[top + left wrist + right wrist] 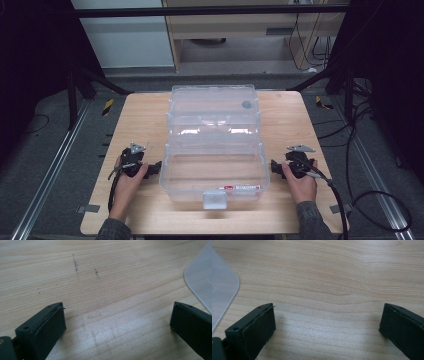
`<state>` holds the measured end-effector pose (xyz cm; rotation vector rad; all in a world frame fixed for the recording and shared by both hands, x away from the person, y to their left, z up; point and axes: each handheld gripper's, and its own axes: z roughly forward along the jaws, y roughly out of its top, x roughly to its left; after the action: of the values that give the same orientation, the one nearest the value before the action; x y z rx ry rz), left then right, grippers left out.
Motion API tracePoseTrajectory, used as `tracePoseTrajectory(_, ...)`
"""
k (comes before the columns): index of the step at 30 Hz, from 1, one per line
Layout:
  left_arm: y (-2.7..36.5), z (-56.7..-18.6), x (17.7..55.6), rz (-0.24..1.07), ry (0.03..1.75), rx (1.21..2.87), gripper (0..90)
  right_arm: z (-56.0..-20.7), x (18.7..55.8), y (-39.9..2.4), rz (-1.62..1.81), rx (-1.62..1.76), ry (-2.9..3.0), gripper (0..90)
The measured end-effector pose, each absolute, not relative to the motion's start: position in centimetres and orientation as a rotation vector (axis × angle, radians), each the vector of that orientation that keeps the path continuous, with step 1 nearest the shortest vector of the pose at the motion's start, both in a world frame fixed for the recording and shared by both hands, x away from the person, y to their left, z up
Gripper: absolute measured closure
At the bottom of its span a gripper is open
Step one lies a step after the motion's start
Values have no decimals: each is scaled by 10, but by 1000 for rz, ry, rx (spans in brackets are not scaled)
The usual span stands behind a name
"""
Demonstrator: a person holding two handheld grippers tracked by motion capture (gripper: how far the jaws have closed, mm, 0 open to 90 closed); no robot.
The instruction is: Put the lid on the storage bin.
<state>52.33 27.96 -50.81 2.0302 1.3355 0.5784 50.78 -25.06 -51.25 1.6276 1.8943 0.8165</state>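
clear box between two spread grippers
the open clear plastic box (215, 150) sits mid-table, long axis running away from the person; left gripper (156, 167) and right gripper (274, 166), both with jaws apart and empty, flank its near half about equally close.

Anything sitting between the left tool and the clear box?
Nothing. In the high view the left tool sits just off the clear plastic box; its own view shows bare wooden table up to the box edge.

Clear plastic case (215, 145) centred on wooden table (145, 115); left gripper (152, 169) and right gripper (276, 167) just beside its near sides.
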Motion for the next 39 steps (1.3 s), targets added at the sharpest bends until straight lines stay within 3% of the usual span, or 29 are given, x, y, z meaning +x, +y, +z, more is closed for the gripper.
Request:
tracePoseTrajectory(9,280,-508,519,554,1280,2061,0,-512,506,-252,819,1614,1906,7)
tracePoseTrajectory(15,281,-497,509,530,1230,2097,48,-509,500,-252,810,1535,1945,92)
tracePoseTrajectory(25,288,-450,487,560,1123,2054,49,-449,479,-251,711,1242,2112,126)
tracePoseTrajectory(31,288,-421,474,550,1039,2090,43,-424,482,-258,749,1223,2188,150)
tracePoseTrajectory(39,280,-394,473,521,907,2122,49,-382,501,-251,710,1055,2328,253)
